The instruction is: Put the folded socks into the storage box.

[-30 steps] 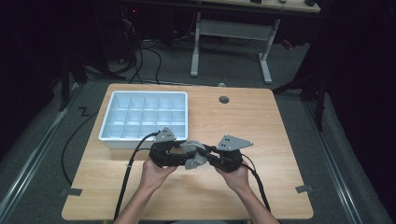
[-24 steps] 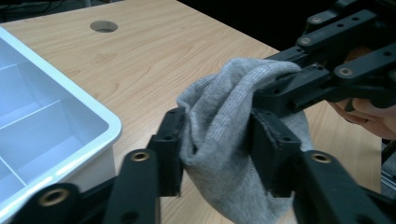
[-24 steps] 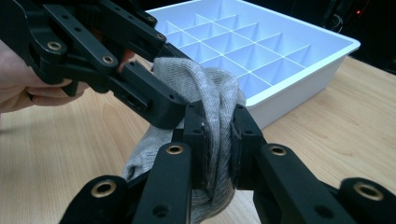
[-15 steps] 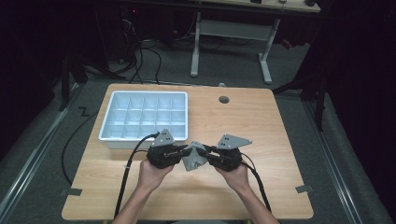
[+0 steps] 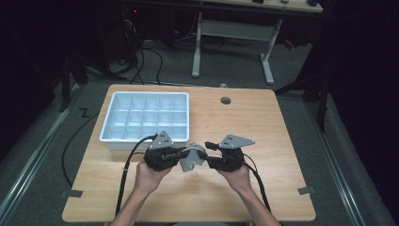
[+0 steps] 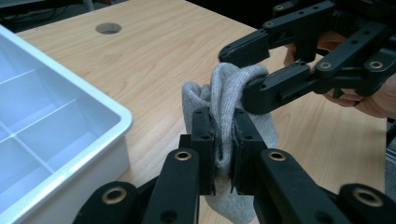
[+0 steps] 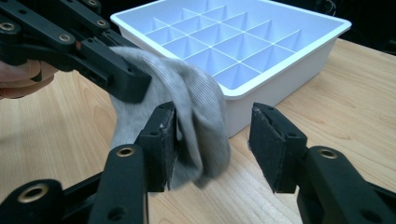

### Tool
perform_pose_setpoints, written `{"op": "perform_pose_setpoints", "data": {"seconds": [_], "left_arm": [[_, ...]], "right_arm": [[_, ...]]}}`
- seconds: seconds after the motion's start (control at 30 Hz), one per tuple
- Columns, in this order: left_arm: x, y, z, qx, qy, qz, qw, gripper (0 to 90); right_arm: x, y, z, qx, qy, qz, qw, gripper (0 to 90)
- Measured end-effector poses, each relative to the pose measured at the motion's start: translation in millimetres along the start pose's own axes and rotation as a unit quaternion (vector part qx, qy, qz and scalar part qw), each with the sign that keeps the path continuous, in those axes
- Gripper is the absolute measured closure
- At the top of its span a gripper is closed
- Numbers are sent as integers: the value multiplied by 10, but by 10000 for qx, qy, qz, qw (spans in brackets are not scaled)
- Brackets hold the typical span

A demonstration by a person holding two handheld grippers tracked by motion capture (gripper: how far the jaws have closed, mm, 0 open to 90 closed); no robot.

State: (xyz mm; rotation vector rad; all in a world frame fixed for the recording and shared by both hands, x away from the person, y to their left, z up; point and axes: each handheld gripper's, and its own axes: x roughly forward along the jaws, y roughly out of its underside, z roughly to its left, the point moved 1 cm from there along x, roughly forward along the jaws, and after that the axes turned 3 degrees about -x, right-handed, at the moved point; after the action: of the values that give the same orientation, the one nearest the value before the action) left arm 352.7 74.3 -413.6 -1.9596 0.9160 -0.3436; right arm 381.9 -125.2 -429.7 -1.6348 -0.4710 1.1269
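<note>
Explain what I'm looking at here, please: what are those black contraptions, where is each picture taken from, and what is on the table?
A person stands at a light wooden table holding a black two-jaw gripper in each hand; there is no robot arm. One camera looks down from above; the other two ride on the grippers and look along their jaws. The left gripper is shut on a crumpled grey knitted sock, held above the table. The right gripper is open, with the sock hanging against one of its jaws. On the table sits a white plastic tray divided into small compartments; those in view look empty.
</note>
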Motion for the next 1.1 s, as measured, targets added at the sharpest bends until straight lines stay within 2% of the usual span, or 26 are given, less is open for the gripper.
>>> {"op": "perform_pose_setpoints", "data": {"seconds": [0.13,0.17,0.2,0.23,0.27,0.37,0.4,0.47,0.5,0.53,0.57,0.6,0.63,0.67,0.7,0.73,0.77,0.8,0.83,0.87,0.9,0.93,0.97,1.03,1.1], "left_arm": [[-30,-43,28,-26,-71,-72,9999,829],[-36,-53,39,-39,-107,-93,9999,828],[-44,-65,52,-38,-140,-117,9998,828],[-55,-78,64,-58,-171,-145,9997,829],[-66,-91,74,-77,-197,-166,9996,829],[-104,-131,101,-89,-315,-244,9992,829],[-104,-131,101,-89,-315,-244,9992,829],[-127,-161,116,-128,-378,-313,9987,829],[-150,-201,130,-170,-430,-387,9982,829],[-150,-201,130,-170,-430,-387,9982,829],[-179,-249,145,-188,-461,-454,9977,829],[-179,-249,145,-188,-461,-454,9977,829],[-207,-294,153,-204,-480,-538,9972,829],[-207,-294,153,-204,-480,-538,9972,829],[-238,-332,158,-195,-502,-586,9968,829],[-238,-332,158,-195,-502,-586,9968,829],[-268,-365,165,-181,-518,-630,9965,829],[-284,-381,172,-180,-542,-652,9962,829],[-284,-381,172,-180,-542,-652,9962,829],[-296,-398,178,-184,-571,-696,9958,829],[-312,-418,189,-177,-598,-722,9954,829],[-327,-442,199,-197,-619,-763,9950,829],[-345,-465,212,-192,-640,-786,9947,829],[-379,-513,232,-193,-678,-850,9939,829],[-423,-575,256,-185,-755,-951,9924,829]], "right_arm": [[-72,36,-38,57,113,-74,9999,497],[-127,75,-69,89,218,-91,9997,493],[-127,75,-69,89,218,-91,9997,493],[-187,140,-116,178,324,-90,9993,492],[-187,140,-116,178,324,-90,9993,492],[-279,317,-228,366,558,58,9978,495],[-279,317,-228,366,558,58,9978,495],[-319,407,-281,467,785,187,9956,497],[-357,497,-335,526,1003,325,9930,497],[-357,497,-335,526,1003,325,9930,497],[-397,585,-392,609,1215,441,9897,497],[-397,585,-392,609,1215,441,9897,497],[-434,666,-444,701,1434,549,9857,498],[-434,666,-444,701,1434,549,9857,498],[-462,741,-493,802,1619,640,9815,505],[-462,741,-493,802,1619,640,9815,505],[-477,805,-532,828,1828,735,9769,509],[-484,831,-551,875,1930,775,9742,510],[-492,857,-570,944,1990,800,9721,509],[-492,857,-570,944,1990,800,9721,509],[-502,879,-594,977,2032,845,9706,510],[-534,927,-627,1034,2146,851,9675,512],[-534,927,-627,1034,2146,851,9675,512],[-567,975,-658,1133,2228,871,9643,512],[-608,1050,-703,1239,2343,946,9596,512]]}}
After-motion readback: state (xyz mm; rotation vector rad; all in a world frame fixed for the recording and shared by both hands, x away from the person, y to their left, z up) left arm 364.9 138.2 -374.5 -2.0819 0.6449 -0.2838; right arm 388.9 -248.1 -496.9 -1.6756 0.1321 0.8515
